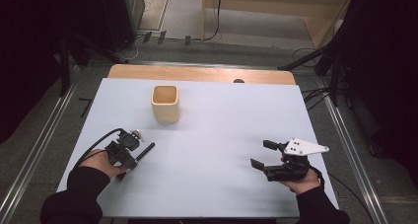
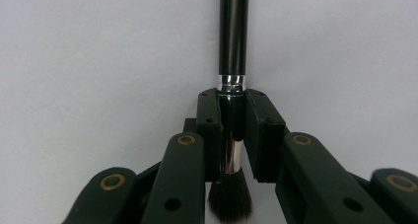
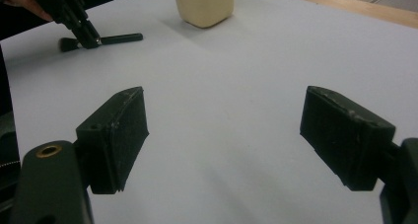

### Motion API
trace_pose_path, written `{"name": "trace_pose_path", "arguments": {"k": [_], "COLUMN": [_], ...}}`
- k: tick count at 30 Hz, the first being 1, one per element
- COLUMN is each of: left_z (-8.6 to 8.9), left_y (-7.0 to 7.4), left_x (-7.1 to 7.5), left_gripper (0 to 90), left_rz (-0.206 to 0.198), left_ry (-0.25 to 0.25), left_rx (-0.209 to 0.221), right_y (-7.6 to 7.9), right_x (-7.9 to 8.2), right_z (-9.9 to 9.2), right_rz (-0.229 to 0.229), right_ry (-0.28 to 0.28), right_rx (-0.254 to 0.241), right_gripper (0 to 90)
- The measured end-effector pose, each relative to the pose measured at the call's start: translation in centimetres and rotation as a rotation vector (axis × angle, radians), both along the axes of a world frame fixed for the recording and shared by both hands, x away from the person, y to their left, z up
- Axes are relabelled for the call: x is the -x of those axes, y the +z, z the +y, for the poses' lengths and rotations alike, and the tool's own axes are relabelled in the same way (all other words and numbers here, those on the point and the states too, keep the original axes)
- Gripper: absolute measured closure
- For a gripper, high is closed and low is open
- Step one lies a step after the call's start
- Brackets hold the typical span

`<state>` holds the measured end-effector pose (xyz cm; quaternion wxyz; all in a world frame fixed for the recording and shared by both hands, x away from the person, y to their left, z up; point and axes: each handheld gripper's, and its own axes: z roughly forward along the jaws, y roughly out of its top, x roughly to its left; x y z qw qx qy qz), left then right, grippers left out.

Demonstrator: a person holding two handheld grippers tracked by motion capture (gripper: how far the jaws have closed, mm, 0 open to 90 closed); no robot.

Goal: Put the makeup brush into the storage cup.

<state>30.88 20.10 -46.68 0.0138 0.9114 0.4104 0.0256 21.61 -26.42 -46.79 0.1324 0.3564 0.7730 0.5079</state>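
Observation:
A black makeup brush (image 2: 232,36) lies on the white table, its dark bristles (image 2: 230,197) toward the left gripper's body and its handle pointing away. My left gripper (image 2: 231,105) is shut on the brush at its silver ferrule. From above, the left gripper (image 1: 133,159) sits at the near left with the brush handle (image 1: 146,150) sticking out toward the middle. My right gripper (image 1: 260,154) is at the near right, open, with nothing between its pads (image 3: 118,135). A beige cup (image 1: 164,103) stands upright beyond the left gripper.
The white sheet (image 1: 222,115) covers the table, and a wooden strip (image 1: 197,73) shows along its far edge. The right gripper view takes in the cup (image 3: 203,4) and the left gripper (image 3: 81,26) on the brush (image 3: 121,37) across bare sheet.

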Motion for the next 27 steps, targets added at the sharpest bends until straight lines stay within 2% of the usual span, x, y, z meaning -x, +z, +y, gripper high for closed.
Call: {"name": "trace_pose_path", "arguments": {"k": [6, 15, 16, 21, 25, 27], "left_z": [0.2, 0.3, 0.3, 0.5, 0.4, 0.4], "left_y": [0.0, 0.2, 0.3, 1.0, 2.1, 2.7], "left_x": [-0.3, -0.5, -0.5, -0.7, -0.8, -0.8], "left_gripper": [78.8, 79.0, 79.0, 79.0, 79.0, 79.0], "left_rz": [0.018, 0.035, 0.023, 0.008, -0.019, -0.032], "left_ry": [0.004, -0.004, -0.004, -0.005, -0.011, -0.014], "left_rx": [0.02, 0.017, 0.01, 0.038, 0.073, 0.106], "right_y": [-0.1, -0.2, -0.2, -0.3, -0.3, -0.3], "right_x": [0.0, -0.1, 0.0, 0.0, -0.1, -0.1], "right_z": [0.1, 0.3, 0.3, 0.4, 0.4, 0.5], "right_rz": [0.007, 0.015, 0.017, 0.021, 0.021, 0.016], "right_ry": [0.02, 0.033, 0.035, 0.043, 0.044, 0.048], "right_rx": [0.002, 0.01, 0.013, 0.01, 0.006, 0.004], "right_gripper": [22.1, 21.1, 20.9, 20.9, 20.5, 20.5]}}
